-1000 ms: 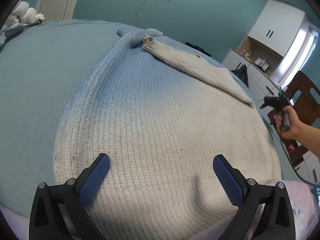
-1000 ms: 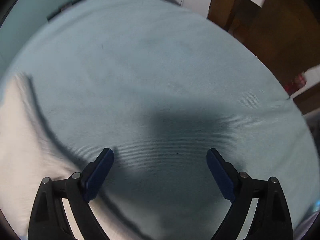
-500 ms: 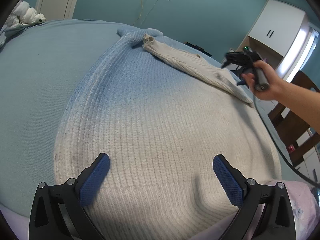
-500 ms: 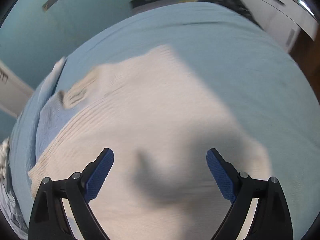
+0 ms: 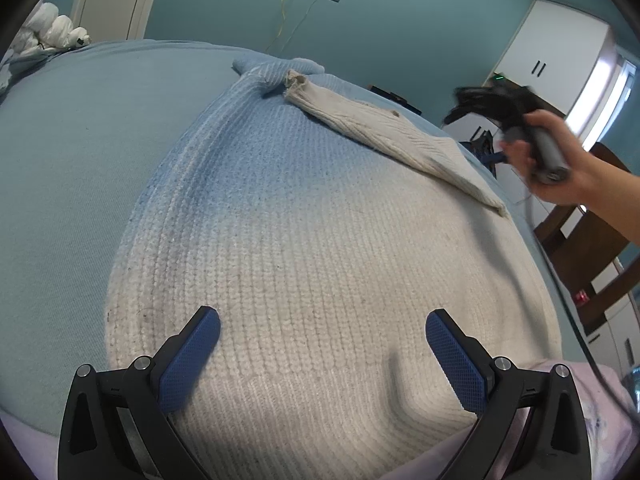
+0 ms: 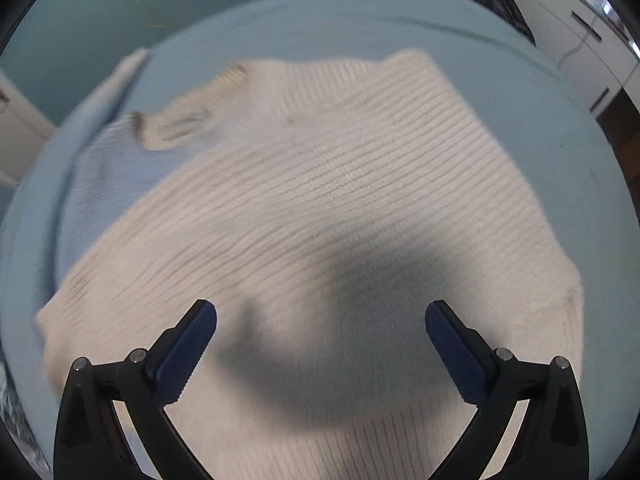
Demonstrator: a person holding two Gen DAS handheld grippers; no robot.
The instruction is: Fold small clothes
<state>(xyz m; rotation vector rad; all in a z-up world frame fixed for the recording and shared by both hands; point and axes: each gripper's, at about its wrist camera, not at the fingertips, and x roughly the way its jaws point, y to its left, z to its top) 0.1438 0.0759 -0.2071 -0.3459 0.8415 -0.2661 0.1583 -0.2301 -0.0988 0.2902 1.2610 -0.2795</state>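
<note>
The left tool (image 5: 322, 354) hangs over the near, cream hem of the knitted sweater (image 5: 320, 248), its blue pads spread wide with nothing between them. The right tool (image 6: 320, 342), held in the person's right hand (image 5: 556, 168), points steeply down above the sweater's cream part, its jaws opening and empty, casting a dark shadow on the knit. The sweater lies flat on the light blue bed (image 5: 68, 168), cream toward the near edge and fading to blue toward the far edge, with one cream sleeve (image 5: 384, 132) folded across its far part.
</note>
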